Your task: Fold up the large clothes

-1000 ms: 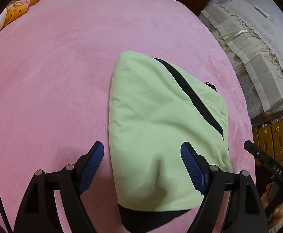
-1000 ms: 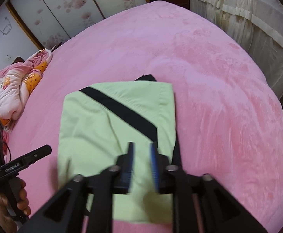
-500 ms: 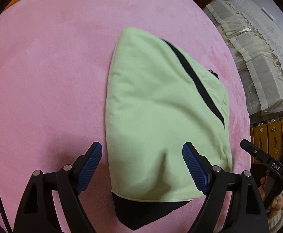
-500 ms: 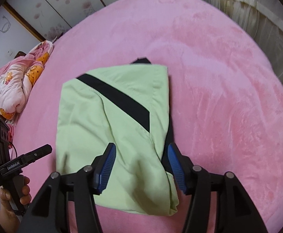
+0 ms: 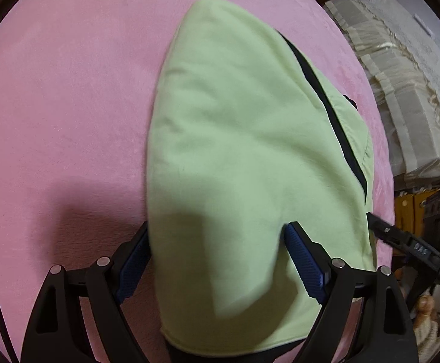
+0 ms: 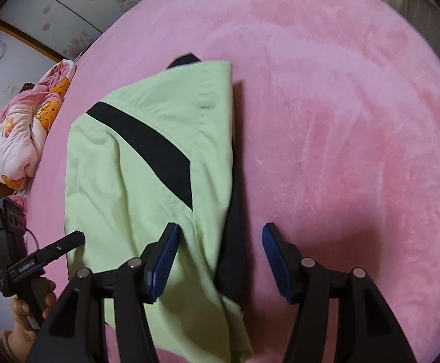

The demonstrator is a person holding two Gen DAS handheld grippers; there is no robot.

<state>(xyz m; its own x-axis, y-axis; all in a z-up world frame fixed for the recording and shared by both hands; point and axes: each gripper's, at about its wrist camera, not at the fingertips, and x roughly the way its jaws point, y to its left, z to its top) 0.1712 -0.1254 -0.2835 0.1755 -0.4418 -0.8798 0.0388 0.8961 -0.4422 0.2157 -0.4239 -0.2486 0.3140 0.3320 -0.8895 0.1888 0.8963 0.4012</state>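
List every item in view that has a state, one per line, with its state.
Green garment: folded, lying flat on the pink blanket, near edge between both grippers' fingers.
Left gripper: open, fingers either side of the near edge.
Right gripper: open, straddling the garment's black edge.
Pink blanket: spread flat.
Floral quilt: bunched up.

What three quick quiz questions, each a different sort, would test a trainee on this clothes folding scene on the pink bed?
1. True or false: the left gripper is clamped shut on the green garment.
2. Which colour is the stripe across the garment? A red, B black, C white.
3. Fill in: the garment lies on a ___ blanket.

Key: 1 false, both grippers, including the right gripper, stand open; 2 B; 3 pink.
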